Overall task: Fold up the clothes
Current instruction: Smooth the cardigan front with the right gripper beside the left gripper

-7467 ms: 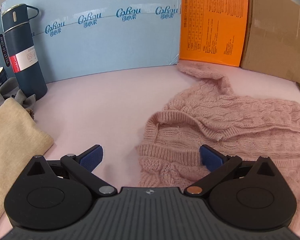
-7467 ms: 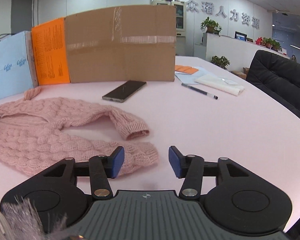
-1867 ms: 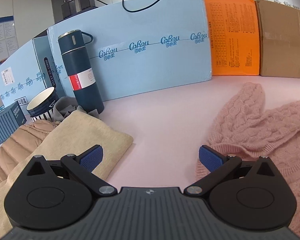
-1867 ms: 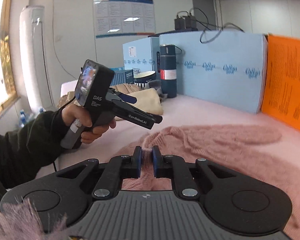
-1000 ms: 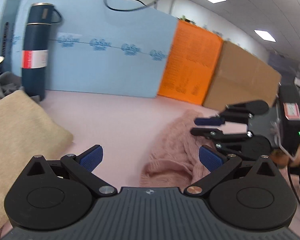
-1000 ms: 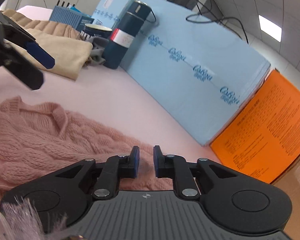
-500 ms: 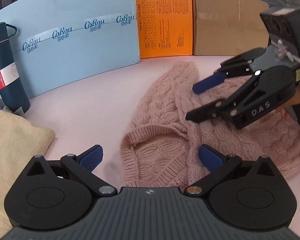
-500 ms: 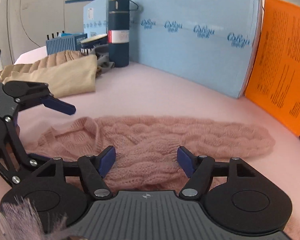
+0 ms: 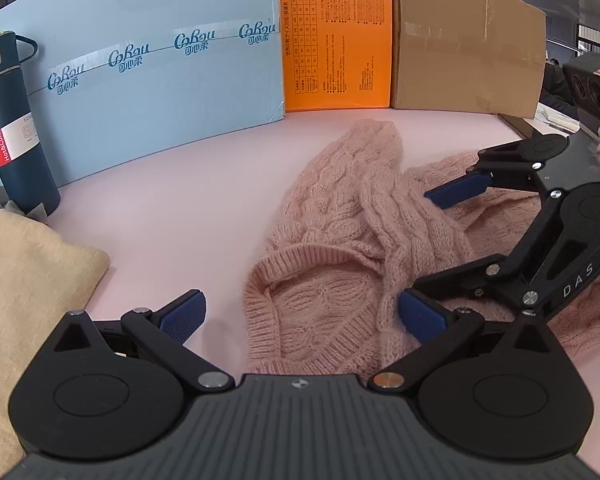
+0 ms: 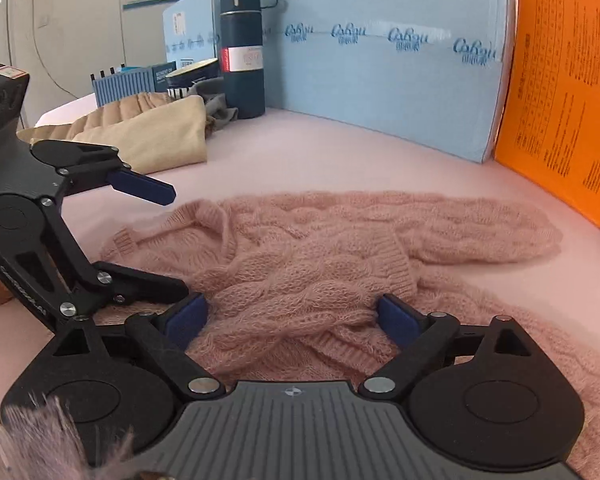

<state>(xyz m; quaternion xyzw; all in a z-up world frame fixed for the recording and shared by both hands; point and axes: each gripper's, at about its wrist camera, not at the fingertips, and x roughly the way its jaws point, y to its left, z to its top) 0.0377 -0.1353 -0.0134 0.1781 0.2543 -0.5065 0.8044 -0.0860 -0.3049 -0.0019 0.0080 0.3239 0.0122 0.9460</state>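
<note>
A pink cable-knit sweater (image 9: 352, 216) lies bunched on the pink table, with its ribbed neckline toward me; it also shows in the right wrist view (image 10: 308, 256). My left gripper (image 9: 300, 314) is open, its jaws wide on either side of the neckline, just above the knit. My right gripper (image 10: 292, 314) is open and low over a folded sleeve cuff, one pad on each side of it. Each gripper shows in the other's view: the right one (image 9: 444, 248) at the right, the left one (image 10: 156, 244) at the left.
A folded beige garment (image 9: 24, 276) lies to the left. A dark blue flask (image 9: 12, 128) stands by a light blue box (image 9: 160, 72). An orange panel (image 9: 336, 36) and a cardboard box (image 9: 468, 44) wall the back edge. A striped cup (image 10: 192, 76) sits behind the beige pile.
Both grippers have moved closer to the sweater and lower. The right gripper, shut a second ago, has opened wide and now straddles the sleeve cuff.
</note>
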